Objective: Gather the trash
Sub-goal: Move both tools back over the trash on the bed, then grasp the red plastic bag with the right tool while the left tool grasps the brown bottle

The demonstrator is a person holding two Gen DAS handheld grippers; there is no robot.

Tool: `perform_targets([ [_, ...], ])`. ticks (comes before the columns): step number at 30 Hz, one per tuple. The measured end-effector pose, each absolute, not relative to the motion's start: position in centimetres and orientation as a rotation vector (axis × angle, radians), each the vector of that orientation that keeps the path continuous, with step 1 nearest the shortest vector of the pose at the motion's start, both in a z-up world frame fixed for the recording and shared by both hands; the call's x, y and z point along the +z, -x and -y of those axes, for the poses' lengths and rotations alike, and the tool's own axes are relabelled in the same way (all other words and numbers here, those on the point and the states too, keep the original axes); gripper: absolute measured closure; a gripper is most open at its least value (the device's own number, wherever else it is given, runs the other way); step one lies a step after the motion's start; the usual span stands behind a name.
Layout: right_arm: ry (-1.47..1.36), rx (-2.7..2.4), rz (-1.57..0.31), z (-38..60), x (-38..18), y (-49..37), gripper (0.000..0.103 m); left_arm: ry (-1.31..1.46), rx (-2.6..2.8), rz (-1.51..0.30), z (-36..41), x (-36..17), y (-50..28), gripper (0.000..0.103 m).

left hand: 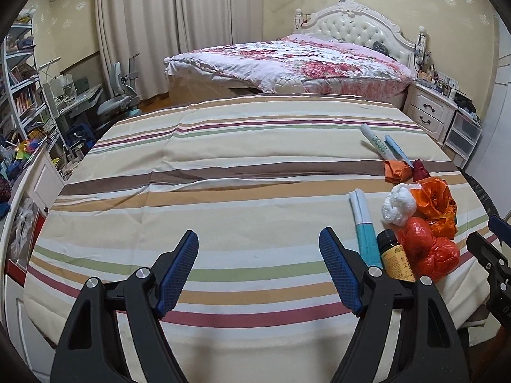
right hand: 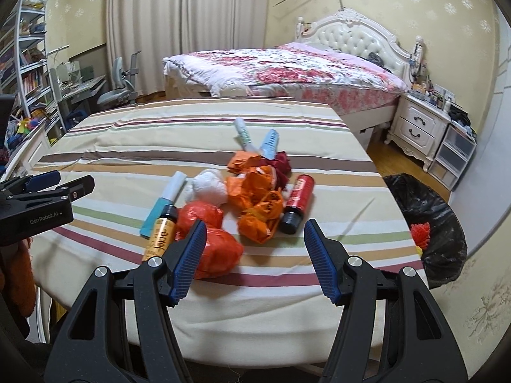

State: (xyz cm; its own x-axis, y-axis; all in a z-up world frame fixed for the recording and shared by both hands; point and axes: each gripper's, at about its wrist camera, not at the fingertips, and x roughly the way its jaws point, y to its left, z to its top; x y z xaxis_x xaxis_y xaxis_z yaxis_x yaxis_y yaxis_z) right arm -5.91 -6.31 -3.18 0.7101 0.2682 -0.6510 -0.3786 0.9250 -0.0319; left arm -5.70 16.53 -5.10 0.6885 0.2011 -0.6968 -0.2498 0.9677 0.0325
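Note:
Trash lies in a heap on the striped tablecloth [right hand: 127, 153]: red plastic wads [right hand: 217, 245], crumpled orange paper [right hand: 258, 207], a white wad [right hand: 209, 188], a red bottle [right hand: 297, 202], an orange-labelled bottle [right hand: 161, 229], and teal and white tubes [right hand: 166, 201]. My right gripper [right hand: 254, 260] is open and empty, just in front of the heap. My left gripper [left hand: 258, 274] is open and empty, left of the heap [left hand: 424, 223]. It also shows in the right wrist view [right hand: 67, 180]. A bin with a black bag [right hand: 431, 220] stands right of the table.
A bed [right hand: 287, 70] with a floral cover stands behind the table. A white nightstand [right hand: 418, 127] and plastic drawers [right hand: 453, 156] are at the right. A desk, a chair [right hand: 118, 89] and bookshelves [right hand: 28, 63] are at the left.

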Motion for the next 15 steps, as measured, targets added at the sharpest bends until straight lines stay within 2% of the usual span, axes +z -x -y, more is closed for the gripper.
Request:
perform_targets([
  [6,0.207,0.410,-0.733,4.4,-4.3,5.7,0.044,0.090,0.278,-0.775,-18.0,-5.4,6.6,0.027],
  [8,0.214,0.421,-0.754,4.0,-4.7,5.4,0.050,0.096,0.278,-0.774,-18.1,-5.4,6.7,0.027],
  [15,0.251,0.451,-0.810,2.9,-6.2,5.1,0.056,0.100,0.262,-0.784,-17.8,-5.7,6.5,0.027],
])
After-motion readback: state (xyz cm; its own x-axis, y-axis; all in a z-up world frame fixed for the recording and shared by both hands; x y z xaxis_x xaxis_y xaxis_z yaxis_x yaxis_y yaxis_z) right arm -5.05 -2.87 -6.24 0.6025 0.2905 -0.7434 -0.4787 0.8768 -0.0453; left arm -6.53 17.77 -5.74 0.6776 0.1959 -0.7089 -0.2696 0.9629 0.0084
